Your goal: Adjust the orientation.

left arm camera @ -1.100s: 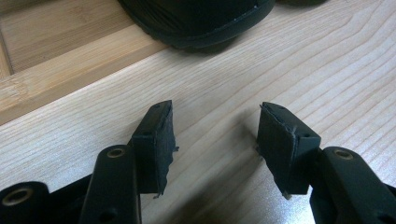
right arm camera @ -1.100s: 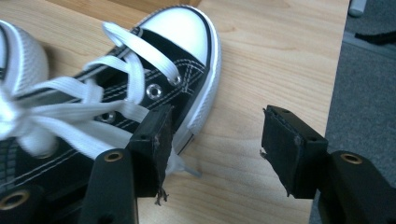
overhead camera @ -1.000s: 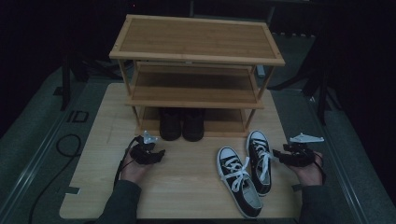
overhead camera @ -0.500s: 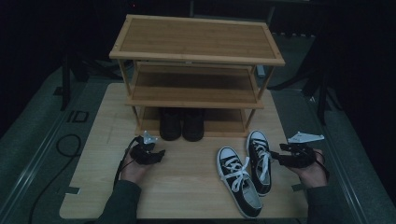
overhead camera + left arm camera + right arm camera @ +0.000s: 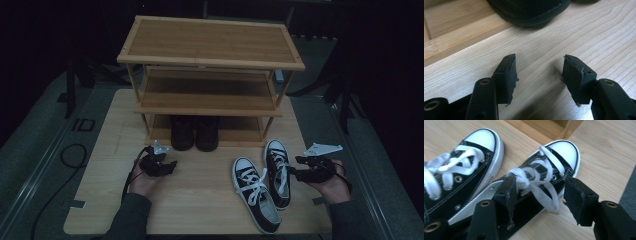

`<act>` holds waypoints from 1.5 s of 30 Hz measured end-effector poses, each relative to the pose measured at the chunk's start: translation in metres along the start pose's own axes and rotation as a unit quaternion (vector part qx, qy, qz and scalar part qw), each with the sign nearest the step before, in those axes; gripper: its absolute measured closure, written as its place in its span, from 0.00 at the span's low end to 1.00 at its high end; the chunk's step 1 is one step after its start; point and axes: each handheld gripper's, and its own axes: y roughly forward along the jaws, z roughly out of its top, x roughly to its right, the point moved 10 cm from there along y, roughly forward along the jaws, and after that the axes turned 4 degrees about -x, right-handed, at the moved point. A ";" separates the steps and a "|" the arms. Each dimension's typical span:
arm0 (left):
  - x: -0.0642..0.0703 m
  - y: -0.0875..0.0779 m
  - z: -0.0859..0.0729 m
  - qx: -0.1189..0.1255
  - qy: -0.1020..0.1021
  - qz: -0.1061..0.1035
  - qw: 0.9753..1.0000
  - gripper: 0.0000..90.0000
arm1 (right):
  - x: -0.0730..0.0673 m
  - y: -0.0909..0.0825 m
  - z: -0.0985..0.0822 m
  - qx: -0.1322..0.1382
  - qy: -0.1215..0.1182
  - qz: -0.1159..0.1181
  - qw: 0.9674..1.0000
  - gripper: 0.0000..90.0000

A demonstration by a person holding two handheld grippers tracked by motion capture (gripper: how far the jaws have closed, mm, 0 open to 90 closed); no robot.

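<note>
The right tongs [image 5: 537, 200] stand spread over the right-hand sneaker [image 5: 541, 182] at five o'clock on the bench [image 5: 200, 200], pinching nothing; canvas looks light and floppy, so grip the heel collar; left tongs [image 5: 539, 76] spread, empty; since earlier, the right hand has lifted slightly.

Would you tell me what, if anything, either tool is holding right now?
Nothing is held. The left tool is open over bare table; the right tool is open above the right sneaker.
</note>
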 end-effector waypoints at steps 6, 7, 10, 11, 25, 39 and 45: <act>0.000 0.000 0.000 0.000 0.000 0.000 1.000 0.50 | -0.008 -0.001 0.002 -0.001 -0.011 0.009 1.000 0.49; 0.000 0.000 0.000 0.000 0.000 0.000 1.000 0.50 | -0.012 -0.003 0.002 -0.004 -0.018 0.014 1.000 0.50; 0.000 0.000 0.000 0.000 0.000 0.000 1.000 0.50 | -0.015 -0.004 0.003 -0.004 -0.021 0.017 1.000 0.50; 0.000 0.000 0.000 0.000 0.000 0.000 1.000 0.50 | -0.016 -0.004 0.003 -0.003 -0.022 0.017 1.000 0.50; 0.001 0.000 0.000 0.001 -0.001 0.000 1.000 0.49 | -0.035 -0.009 0.009 0.004 -0.038 0.042 0.998 0.52; 0.001 0.000 0.000 0.003 -0.001 0.000 1.000 0.49 | -0.060 -0.006 0.013 0.001 -0.059 0.062 0.996 0.53; 0.001 0.000 0.000 0.004 0.000 0.000 1.000 0.48 | -0.071 -0.005 0.010 -0.004 -0.065 0.072 0.995 0.52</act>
